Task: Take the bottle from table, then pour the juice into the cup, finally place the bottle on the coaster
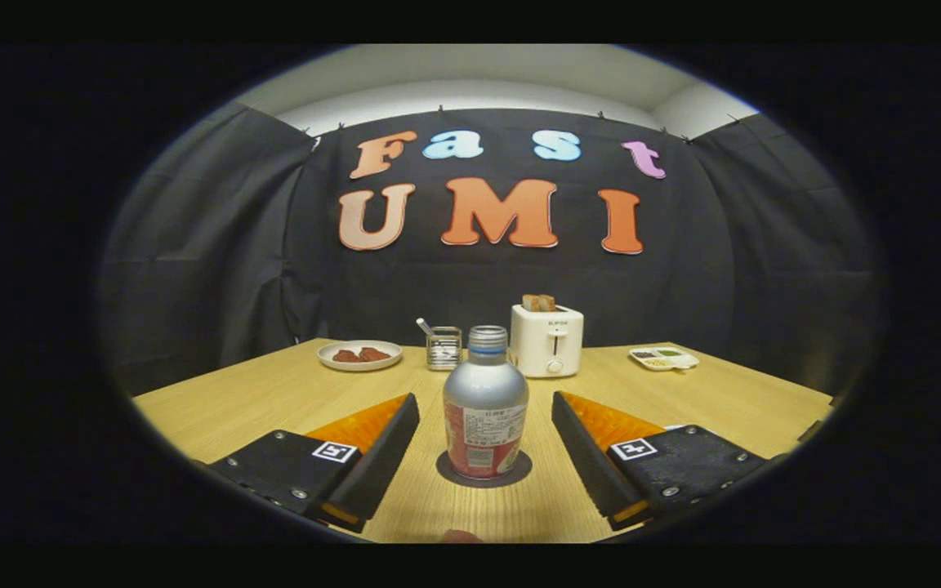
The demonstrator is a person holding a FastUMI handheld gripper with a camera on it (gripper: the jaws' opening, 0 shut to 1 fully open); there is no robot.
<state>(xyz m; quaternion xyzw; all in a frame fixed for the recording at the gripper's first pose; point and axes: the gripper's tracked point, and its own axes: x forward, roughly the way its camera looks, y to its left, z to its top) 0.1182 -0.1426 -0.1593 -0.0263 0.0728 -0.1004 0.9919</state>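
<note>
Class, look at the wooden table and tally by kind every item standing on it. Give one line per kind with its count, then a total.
Bottle, between the open hand-held gripper fingers: 1
Coaster: 1
Toaster: 1
Glass cup: 1
Round plate: 1
Small tray: 1
Total: 6

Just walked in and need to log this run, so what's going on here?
A hand-held gripper has its fingers open on either side of a capped juice bottle, not touching it. The bottle stands upright on a dark round coaster on the wooden table. Beyond it are a glass cup and a toaster.
</note>
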